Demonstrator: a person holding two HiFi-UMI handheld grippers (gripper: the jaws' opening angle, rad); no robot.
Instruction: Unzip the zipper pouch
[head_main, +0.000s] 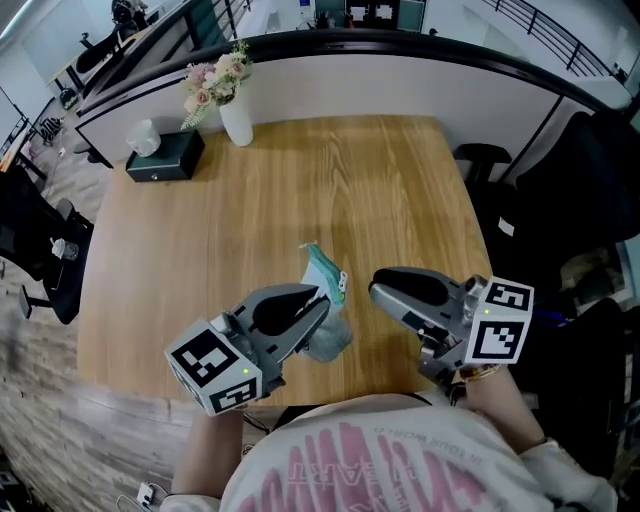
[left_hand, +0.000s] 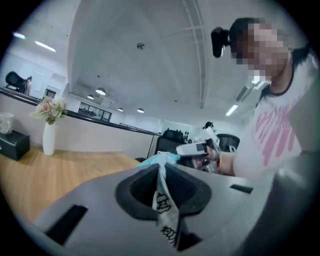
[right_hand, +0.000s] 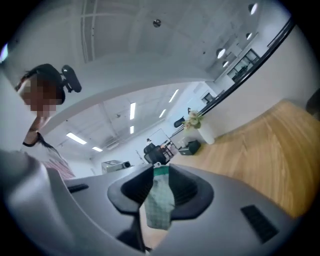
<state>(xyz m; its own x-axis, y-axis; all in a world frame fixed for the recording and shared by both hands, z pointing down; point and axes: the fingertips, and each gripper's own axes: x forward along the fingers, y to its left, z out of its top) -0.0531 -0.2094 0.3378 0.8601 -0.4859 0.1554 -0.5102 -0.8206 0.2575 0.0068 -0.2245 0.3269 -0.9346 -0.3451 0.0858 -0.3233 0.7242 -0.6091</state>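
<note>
I am holding the zipper pouch up in front of my chest, above the near part of the bench. My left hand-held gripper is pinching it, jaws nearly together on a white strip of the pouch. Teal cloth is showing just past the tips.

My right hand-held gripper is working just beside the left one. Its jaws are drawn close on a green checked cloth with a small white piece at its far end. That seems to be the zipper end of the pouch, though this view is too tight to be sure.

To do the step well, I am judging that the left grip must act as the anchor, holding firm and not twisting. The right should be drawing straight along the zipper line, away from the left, so the cloth between them is running taut. A slack or skewed pull is likely to snag the slider, and a weak pinch is likely to slip off the thin cloth.

Nothing here is offering a readable word. The pouch is carrying only small cartoon figures. The cubes on both tools are showing black-and-white square markers. The pink lettering on my shirt is too smeared to read.
</note>
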